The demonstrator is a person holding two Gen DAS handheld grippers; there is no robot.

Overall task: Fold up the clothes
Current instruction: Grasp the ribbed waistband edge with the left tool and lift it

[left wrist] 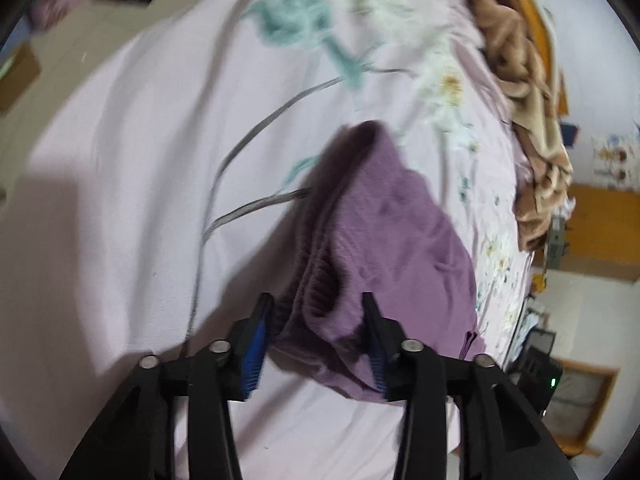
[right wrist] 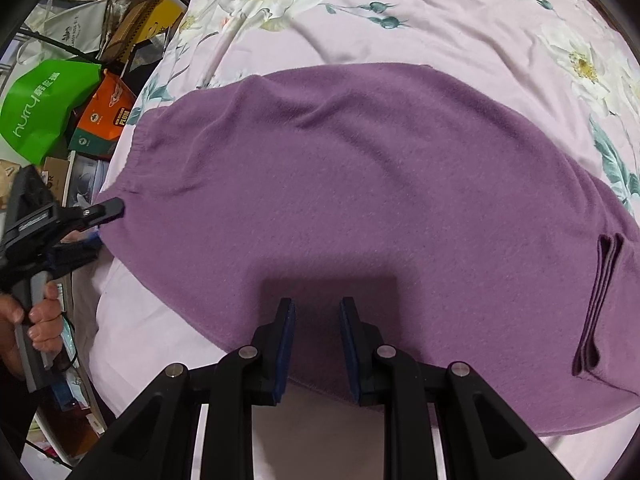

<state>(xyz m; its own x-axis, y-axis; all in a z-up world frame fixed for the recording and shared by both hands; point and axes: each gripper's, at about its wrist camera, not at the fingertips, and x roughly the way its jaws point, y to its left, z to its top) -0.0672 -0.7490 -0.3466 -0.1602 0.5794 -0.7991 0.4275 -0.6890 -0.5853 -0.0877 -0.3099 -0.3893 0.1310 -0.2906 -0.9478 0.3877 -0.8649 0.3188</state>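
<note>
Jaws of the right gripper (right wrist: 317, 350) stand a little apart with nothing between them, poised over the near edge of the purple garment (right wrist: 360, 208), their shadow falling on the cloth just ahead. That garment lies spread flat on the bed (right wrist: 400, 16), whose pale lilac sheet carries white flowers and green leaves; a narrow folded strip of the same purple cloth (right wrist: 600, 304) lies at the garment's right end. At the garment's left end, near its gathered hem, the left gripper (right wrist: 110, 210) reaches in — its tip touches the cloth, and a hand (right wrist: 36, 320) grips the handle below it. In the left wrist view the left gripper (left wrist: 316, 344) has its jaws well apart with bunched ribbed cloth of the purple garment (left wrist: 384, 232) sitting between them; whether the blue pads (left wrist: 254, 354) press on the cloth cannot be told, as this view is blurred. From there the garment rises in a fold away from the gripper, over the sheet. Beyond the garment, along the far right edge of the bed, a brown blanket (left wrist: 528, 128) lies crumpled. To the left of the garment's gathered end, off the bed, sit a green bag (right wrist: 44, 108), an orange box (right wrist: 108, 116) and other bags and boxes in a heap.
</note>
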